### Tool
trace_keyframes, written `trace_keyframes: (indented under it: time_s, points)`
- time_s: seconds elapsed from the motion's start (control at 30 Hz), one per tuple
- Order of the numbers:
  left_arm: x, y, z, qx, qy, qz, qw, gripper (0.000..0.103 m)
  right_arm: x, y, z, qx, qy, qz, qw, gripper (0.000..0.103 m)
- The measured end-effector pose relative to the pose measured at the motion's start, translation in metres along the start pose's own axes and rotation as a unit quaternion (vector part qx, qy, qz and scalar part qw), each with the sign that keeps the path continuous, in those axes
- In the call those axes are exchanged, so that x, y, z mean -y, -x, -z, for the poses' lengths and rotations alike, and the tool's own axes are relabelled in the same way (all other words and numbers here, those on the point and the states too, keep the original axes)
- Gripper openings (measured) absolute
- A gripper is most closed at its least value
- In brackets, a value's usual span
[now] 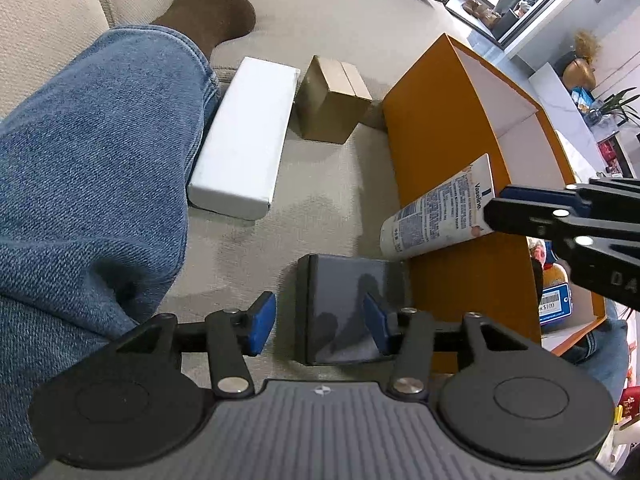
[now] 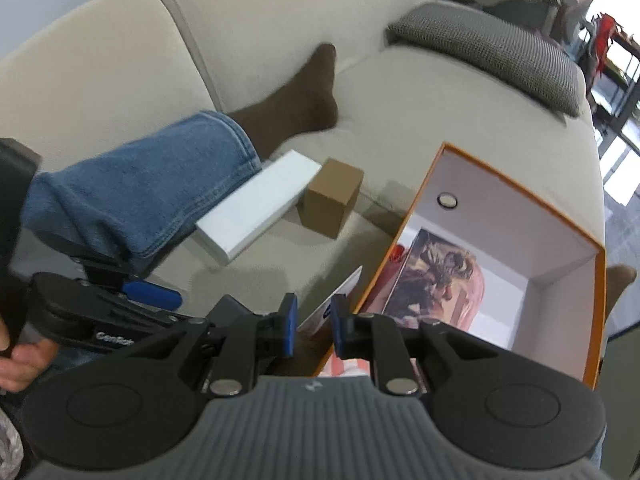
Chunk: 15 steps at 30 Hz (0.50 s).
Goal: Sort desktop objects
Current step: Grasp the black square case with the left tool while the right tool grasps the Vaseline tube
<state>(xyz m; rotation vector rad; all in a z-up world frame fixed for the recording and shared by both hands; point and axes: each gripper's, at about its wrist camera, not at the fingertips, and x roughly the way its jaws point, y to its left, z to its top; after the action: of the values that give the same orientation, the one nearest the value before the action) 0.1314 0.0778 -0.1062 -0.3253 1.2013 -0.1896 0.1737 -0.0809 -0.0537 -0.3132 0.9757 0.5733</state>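
Objects laid out on a beige sofa seat point(image 1: 332, 184), seen from both wrist cameras.

Left tongs point(image 1: 320, 326): jaws spread, nothing pinched. A dark grey box point(image 1: 344, 304) lies on the seat directly beneath them, its left edge between the two blue pads and its face running under the right pad; whether a pad touches it cannot be told.

Right tongs point(image 2: 314, 328): jaws drawn close on the flat end of a white Vaseline tube point(image 1: 440, 212). In the left wrist view the tube hangs tilted, cap end low, against the outer wall of the orange box point(image 1: 436, 128) and just above the dark grey box.

The orange box stands open toward the right side of the seat. Its white interior holds a printed picture card point(image 2: 436, 276) and a small round object point(image 2: 447, 200) near the far wall.

A long white box point(image 1: 244, 136) lies beside a person's denim-clad leg point(image 1: 92, 168), and a small brown cardboard box point(image 1: 332, 100) stands just beside its far end. The brown-socked foot point(image 2: 304, 96) rests near the seat's back edge, and a grey cushion point(image 2: 492, 52) lies at the far right corner.
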Motion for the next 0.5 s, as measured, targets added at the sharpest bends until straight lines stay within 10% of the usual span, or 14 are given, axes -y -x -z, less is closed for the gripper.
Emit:
trace_keyframes:
  time_s: [0.5]
  points:
    - [0.029,-0.014,0.007,-0.005,-0.044,-0.017,0.9989,0.074,-0.013,-0.028,-0.008,-0.006,-0.003,0.039,0.999,0.007]
